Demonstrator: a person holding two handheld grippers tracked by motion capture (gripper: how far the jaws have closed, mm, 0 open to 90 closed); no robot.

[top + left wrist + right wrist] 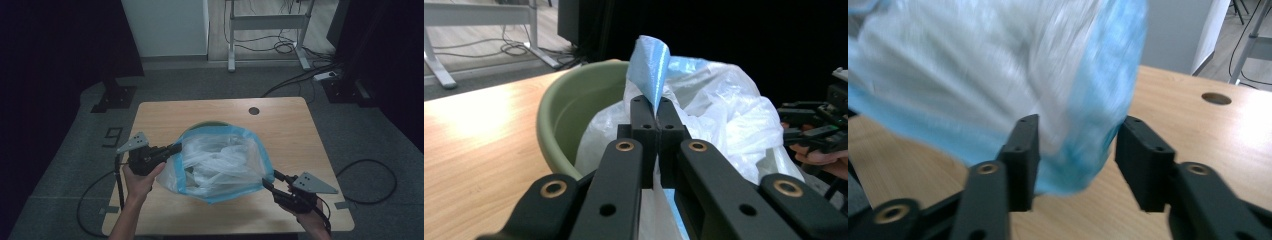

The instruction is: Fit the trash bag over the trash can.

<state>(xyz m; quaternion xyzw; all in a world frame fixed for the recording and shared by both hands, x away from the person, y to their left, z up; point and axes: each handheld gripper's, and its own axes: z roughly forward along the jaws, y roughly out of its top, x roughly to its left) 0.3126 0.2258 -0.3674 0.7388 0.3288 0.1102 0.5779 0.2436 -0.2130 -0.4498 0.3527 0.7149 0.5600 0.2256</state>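
Observation:
A clear plastic bag with a blue rim sits in a green bowl at the middle of the wooden table, its mouth spread wide. My left gripper is at the bag's left side. In the left gripper view its jaws are shut on a fold of the blue rim, beside the bowl. My right gripper is at the bag's lower right corner. In the right gripper view it stands open, with the blurred blue edge of the bag hanging between its jaws.
A round hole marks the table's far side. Beyond the table stand a white cabinet and a desk frame, with cables across the grey floor. Bare tabletop lies right of the bag.

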